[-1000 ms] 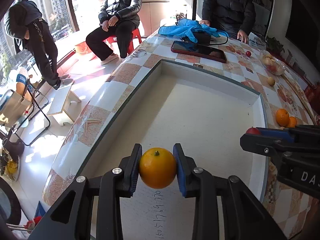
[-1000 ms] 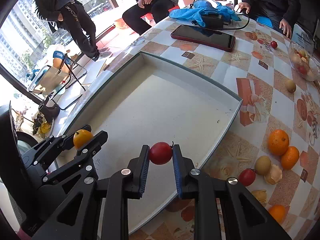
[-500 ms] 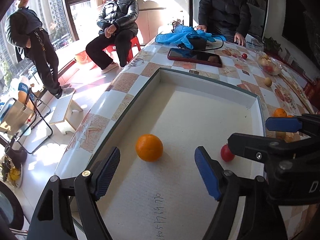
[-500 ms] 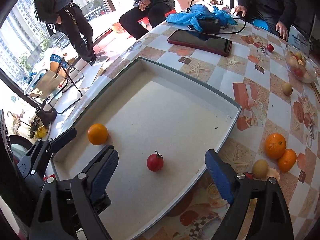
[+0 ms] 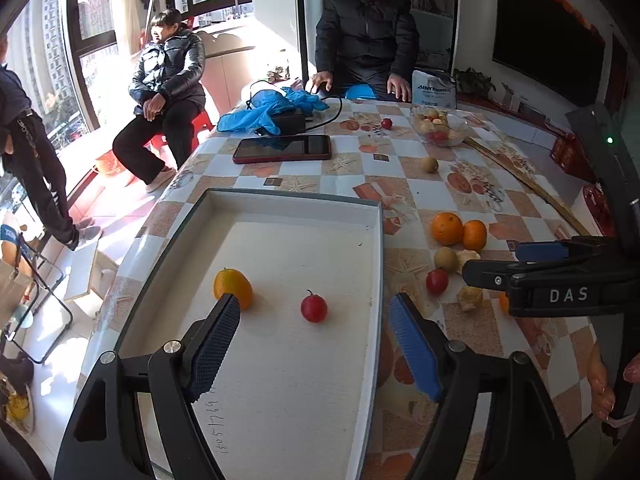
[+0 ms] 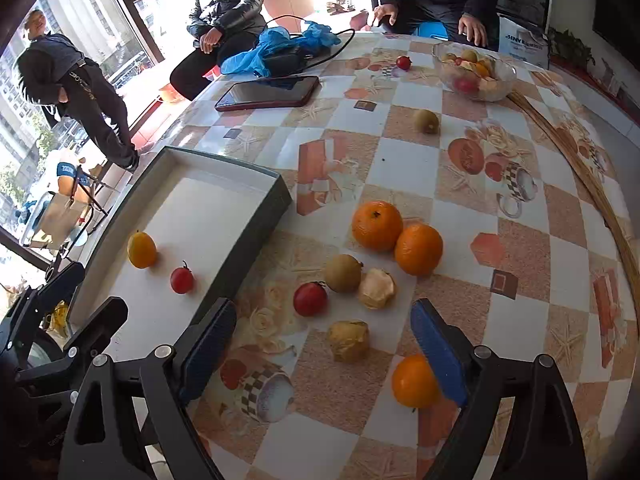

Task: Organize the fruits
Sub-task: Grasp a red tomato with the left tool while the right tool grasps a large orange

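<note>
Both empty, jaws spread: left gripper (image 5: 314, 354) above the tray (image 5: 376, 280), right gripper (image 6: 322, 344) over loose fruit.

Strong daylight comes from the windows (image 5: 92, 40) on the left and burns out the floor (image 5: 120, 200) there. Fruits throw short soft shadows. Both views are sharp, with fisheye bending and dark corners at the edges.

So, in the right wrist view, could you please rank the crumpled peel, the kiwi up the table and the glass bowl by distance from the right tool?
1. Crumpled peel, between its fingers.
2. Kiwi, mid-table.
3. Glass bowl, far edge.
</note>
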Tool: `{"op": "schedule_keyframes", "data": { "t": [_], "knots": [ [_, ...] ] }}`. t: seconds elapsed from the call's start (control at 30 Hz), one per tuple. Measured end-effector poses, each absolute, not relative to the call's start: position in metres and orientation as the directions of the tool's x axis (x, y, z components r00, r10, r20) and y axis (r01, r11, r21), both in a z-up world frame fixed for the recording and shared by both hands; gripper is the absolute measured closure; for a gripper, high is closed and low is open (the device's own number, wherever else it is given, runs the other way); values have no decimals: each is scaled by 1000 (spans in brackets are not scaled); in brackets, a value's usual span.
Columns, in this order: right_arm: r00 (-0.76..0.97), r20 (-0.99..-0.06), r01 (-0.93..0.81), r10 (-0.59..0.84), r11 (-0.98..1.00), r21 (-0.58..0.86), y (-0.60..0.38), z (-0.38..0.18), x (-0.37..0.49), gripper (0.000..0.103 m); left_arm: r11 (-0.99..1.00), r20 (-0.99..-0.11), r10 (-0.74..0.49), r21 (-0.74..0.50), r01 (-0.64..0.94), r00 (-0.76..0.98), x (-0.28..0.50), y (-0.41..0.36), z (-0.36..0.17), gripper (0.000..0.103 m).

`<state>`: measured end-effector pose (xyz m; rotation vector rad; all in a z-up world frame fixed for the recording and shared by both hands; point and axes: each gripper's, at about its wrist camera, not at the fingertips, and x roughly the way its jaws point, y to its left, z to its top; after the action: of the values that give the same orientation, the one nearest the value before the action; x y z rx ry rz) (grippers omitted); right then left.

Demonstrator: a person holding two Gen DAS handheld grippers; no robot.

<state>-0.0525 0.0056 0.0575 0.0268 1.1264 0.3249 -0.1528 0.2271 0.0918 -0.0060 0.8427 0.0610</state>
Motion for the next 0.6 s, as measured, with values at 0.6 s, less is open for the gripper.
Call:
{"op": "schedule_keyframes", "data": {
  "t": [0.6],
  "knots": [
    [475, -877, -288, 71, 954, -79, -51, 4, -107, 3, 1000, -822, -5, 9, 22, 570, -119, 157, 19, 23]
  ]
}}
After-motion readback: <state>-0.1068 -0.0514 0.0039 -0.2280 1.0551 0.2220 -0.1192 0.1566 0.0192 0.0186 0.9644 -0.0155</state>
